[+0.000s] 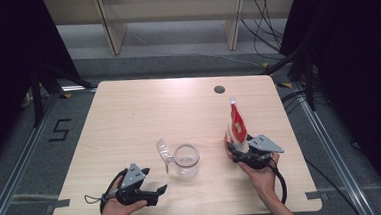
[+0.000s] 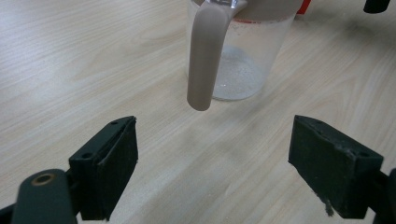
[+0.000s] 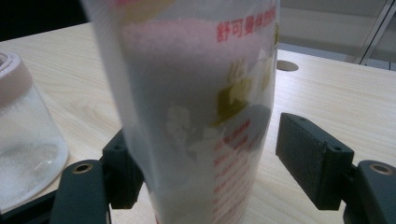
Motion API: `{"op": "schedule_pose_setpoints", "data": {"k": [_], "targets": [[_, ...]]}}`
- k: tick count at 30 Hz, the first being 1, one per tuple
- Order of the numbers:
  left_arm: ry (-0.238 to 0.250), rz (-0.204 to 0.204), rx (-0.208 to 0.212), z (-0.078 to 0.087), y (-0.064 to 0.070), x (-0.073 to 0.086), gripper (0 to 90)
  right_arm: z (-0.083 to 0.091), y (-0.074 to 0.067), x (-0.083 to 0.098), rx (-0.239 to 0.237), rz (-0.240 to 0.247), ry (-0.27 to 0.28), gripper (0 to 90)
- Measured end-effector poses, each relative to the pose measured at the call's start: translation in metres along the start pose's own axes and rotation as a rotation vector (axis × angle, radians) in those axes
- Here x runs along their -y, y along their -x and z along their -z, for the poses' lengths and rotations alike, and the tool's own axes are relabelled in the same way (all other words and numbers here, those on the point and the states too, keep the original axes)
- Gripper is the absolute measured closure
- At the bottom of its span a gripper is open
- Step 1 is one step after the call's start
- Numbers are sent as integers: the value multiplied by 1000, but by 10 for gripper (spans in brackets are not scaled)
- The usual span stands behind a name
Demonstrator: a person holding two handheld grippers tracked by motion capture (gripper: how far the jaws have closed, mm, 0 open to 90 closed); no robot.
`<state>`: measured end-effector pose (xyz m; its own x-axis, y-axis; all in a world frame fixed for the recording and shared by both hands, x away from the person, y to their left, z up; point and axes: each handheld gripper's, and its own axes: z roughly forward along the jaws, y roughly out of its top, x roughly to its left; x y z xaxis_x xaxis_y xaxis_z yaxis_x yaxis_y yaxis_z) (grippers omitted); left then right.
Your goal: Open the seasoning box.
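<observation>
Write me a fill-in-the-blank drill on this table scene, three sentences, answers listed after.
1. The clear jug stands between the two grippers and has a little ____ powder at its bottom.
2. The left gripper has its jaws ____, with nothing between them, facing the jug's handle.
3. The bag stands upright between the jaws of the ____ gripper, printed in white and red.

Missing words: white; open; right
</observation>
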<state>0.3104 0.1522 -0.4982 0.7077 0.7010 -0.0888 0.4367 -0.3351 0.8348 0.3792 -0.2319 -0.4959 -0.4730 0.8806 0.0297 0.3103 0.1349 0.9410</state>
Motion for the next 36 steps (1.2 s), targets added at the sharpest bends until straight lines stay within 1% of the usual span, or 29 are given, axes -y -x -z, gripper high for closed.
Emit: {"op": "schedule_pose_setpoints", "data": {"k": [1,4,6,7,8,9,10,11,12,13,16,17,18,19,20,21,22,23,24,25,26,27,29,30,31,33,34,35,36], "targets": [[-1,-2,-4,-1,1,0,154,-1,4,0,-16,22,2,310],[-16,-9,-10,-2,0,0,154,-1,4,0,-19,20,2,314],[-13,-7,-9,-2,0,0,154,-1,3,-1,-22,22,6,322],[1,8,0,-2,1,0,154,-1,2,0,-17,10,5,328],[1,8,0,-2,1,0,154,-2,2,0,-12,24,17,333],[2,7,-3,-2,2,0,154,-1,2,0,0,30,8,337],[6,4,-2,-2,1,0,154,-1,2,0,0,30,8,337],[3,0,-2,-2,1,0,154,-2,2,0,0,38,10,351],[4,1,0,-2,1,0,154,-3,3,0,-14,58,16,354],[2,-1,-2,-1,1,0,155,-2,3,0,-11,61,14,372],[8,0,4,-1,1,0,155,-2,3,0,-18,52,15,388],[10,6,4,-1,1,0,155,-1,4,-1,-23,47,6,395],[12,26,4,-1,2,0,155,-1,4,0,-21,37,6,404],[7,13,-1,0,1,0,155,0,6,0,-37,33,3,419],[7,13,-1,0,1,0,155,0,6,0,-37,33,3,419],[16,14,-2,0,1,0,156,1,9,0,-37,45,3,431],[16,14,-2,0,1,0,156,1,9,0,-49,32,9,436],[11,5,1,1,1,0,156,1,12,0,-36,47,9,440],[11,5,1,1,1,0,156,1,12,0,-36,47,9,440],[14,0,4,1,0,0,156,2,13,0,-71,36,7,446],[14,0,4,1,0,0,156,2,13,0,-71,36,7,446],[17,3,5,1,0,0,156,2,17,-1,-76,60,9,449],[16,2,4,1,1,0,156,2,19,-1,-93,53,3,456],[16,2,4,1,1,0,156,2,19,-1,-93,53,3,456],[17,3,4,1,0,0,157,3,23,-3,-122,80,-18,459],[12,-3,4,1,0,0,156,3,24,-2,-118,71,-12,460],[16,15,4,1,0,0,156,4,23,-2,-133,53,-24,461],[15,24,4,1,1,0,156,4,24,-2,-136,58,-21,461],[14,20,4,1,1,0,156,2,27,-2,-153,77,-10,461]]}}
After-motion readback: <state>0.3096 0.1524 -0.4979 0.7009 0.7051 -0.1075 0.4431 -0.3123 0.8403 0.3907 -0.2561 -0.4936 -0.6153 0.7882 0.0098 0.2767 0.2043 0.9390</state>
